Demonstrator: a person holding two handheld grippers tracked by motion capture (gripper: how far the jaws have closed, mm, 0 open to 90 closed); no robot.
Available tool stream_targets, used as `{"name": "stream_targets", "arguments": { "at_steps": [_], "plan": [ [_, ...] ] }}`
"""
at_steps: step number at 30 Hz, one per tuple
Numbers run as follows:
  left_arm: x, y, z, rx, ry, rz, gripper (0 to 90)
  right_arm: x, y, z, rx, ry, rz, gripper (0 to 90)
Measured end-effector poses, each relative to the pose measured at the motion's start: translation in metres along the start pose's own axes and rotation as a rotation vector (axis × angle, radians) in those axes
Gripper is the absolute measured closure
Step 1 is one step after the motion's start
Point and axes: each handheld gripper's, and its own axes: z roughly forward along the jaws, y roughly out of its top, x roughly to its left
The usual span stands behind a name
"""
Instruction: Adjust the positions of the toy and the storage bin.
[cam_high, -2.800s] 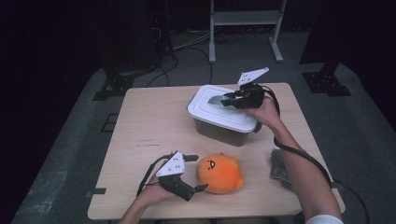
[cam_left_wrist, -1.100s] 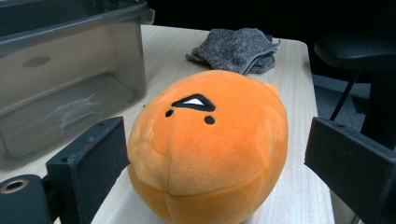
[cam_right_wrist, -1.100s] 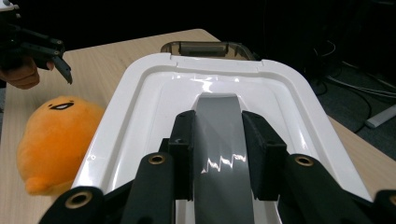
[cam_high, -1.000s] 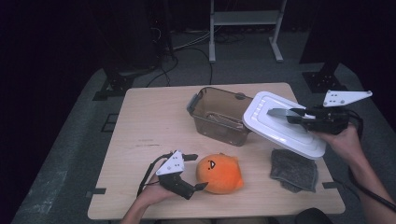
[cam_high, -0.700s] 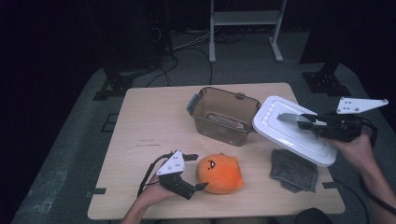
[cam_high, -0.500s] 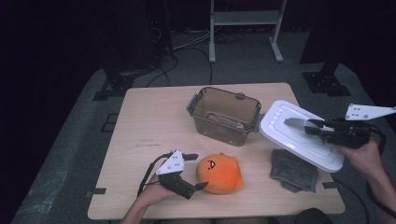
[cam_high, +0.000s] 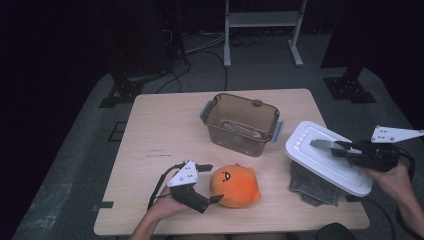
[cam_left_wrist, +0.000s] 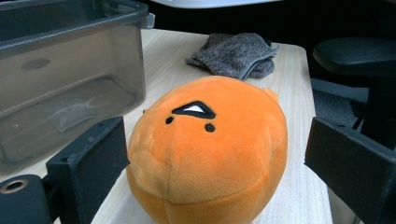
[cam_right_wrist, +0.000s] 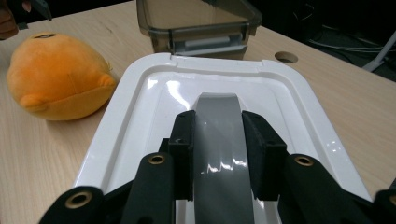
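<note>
The lid (cam_high: 327, 156) was off the box (cam_high: 241, 123) and hung tilted over the desk's right edge, above a grey cloth (cam_high: 310, 183) that lay near the right front corner. The right gripper (cam_high: 341, 148) had its jaws closed on the grey handle (cam_right_wrist: 218, 135) that arched across the top of the lid, one pad on each side of it. The box stood open toward the back of the desk, a little right of the middle, with only what looked like a clear wrapper on its floor. The orange plush toy (cam_high: 235, 186) sat by the front edge, near the middle. The left gripper (cam_high: 211, 183) lay on the desk just beside it, jaws spread wide with the toy between them and a gap on each side, so nothing was grasped.

By my reading, opening the box was done. Left were setting the lid down, closing on the toy and carrying it to the box, if packing was the aim. No brand, label or writing could be read on the lid, the box or the toy; the toy bore only a stitched face
</note>
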Motion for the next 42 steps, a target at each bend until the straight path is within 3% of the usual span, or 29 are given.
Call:
{"name": "stream_targets", "arguments": {
  "at_steps": [10, 26, 38, 42],
  "plan": [
    [0.0, 0.001, -0.002, -0.004, 0.004, 0.001, 4.8, -0.005, -0.022, 0.021, 0.013, 0.008, 0.04, 66.2],
    [0.0, 0.001, -0.003, -0.008, 0.006, 0.003, 4.8, 0.003, -0.045, 0.058, 0.058, 0.053, 0.063, 66.2],
    [0.0, 0.001, -0.003, -0.005, 0.004, 0.005, 4.8, 0.009, -0.054, 0.063, 0.063, 0.075, 0.081, 65.3],
    [0.0, 0.001, -0.004, -0.007, 0.004, 0.004, 4.8, 0.009, -0.053, 0.063, 0.063, 0.076, 0.078, 59.3]
  ]
}}
